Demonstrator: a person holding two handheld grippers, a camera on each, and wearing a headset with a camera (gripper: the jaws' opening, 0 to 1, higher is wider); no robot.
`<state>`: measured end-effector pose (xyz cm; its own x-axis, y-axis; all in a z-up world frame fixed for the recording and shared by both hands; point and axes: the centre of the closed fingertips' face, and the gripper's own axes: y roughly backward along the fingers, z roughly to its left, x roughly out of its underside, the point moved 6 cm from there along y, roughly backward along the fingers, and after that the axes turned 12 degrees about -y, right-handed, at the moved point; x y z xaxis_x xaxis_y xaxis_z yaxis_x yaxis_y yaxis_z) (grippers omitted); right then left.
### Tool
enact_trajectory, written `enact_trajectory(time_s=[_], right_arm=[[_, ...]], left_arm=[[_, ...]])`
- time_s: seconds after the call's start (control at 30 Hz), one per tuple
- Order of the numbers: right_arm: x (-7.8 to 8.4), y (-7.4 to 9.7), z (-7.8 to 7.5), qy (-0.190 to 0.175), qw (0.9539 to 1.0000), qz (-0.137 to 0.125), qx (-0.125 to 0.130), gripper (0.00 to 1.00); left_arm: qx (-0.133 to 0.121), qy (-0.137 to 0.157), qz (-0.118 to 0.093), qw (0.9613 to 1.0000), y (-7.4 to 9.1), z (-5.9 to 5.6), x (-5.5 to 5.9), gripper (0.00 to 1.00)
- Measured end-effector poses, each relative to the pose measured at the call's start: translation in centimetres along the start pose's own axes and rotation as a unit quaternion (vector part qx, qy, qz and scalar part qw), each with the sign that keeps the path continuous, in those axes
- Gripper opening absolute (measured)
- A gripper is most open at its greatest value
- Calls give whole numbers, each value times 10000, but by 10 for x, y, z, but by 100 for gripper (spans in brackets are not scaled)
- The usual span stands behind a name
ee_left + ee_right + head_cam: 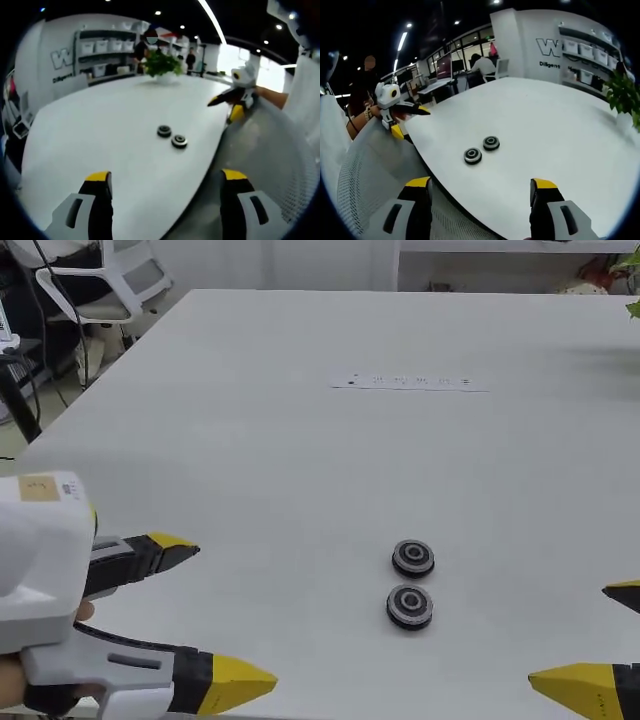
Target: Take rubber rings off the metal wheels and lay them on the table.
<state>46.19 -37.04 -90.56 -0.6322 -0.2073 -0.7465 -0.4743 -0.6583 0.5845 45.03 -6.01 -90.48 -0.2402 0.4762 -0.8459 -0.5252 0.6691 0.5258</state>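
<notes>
Two metal wheels sit flat on the white table, side by side and just about touching: the far wheel and the near wheel, both close to the person's edge and roughly between the two tools. That spot makes sense, since either hand can get to them without a stretch.

The left gripper hovers low on its side of the bench with its yellow-tipped jaws spread wide and nothing between them. The right gripper mirrors it from the other side, jaws likewise parted and empty. Each gripper view looks across the tabletop, with the pair of wheels framed in the gap between its own jaws. It reads as a lining-up stance, both tools aimed at the work before either commits.

The rubber rings look to be on the wheels yet, showing as a dark band round each bright hub, though at this size the seam between rubber and metal is hard to make out. No loose ring lies on the table, so the task appears to be at its start. The likely plan is for one claw to pin a wheel while the other peels off its ring.
</notes>
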Motion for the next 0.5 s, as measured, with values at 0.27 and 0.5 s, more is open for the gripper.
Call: enact_trajectory(time_s=[0.27,0.5], right_arm=[[-9,2,-3,-54,9998,-192,24,78],[-18,3,-7,94,9996,-252,132,76]], left_arm=[[108,27,-328,9994,-1,1,-18,91],[171,-186,-477,9985,0,3,-34,91]])
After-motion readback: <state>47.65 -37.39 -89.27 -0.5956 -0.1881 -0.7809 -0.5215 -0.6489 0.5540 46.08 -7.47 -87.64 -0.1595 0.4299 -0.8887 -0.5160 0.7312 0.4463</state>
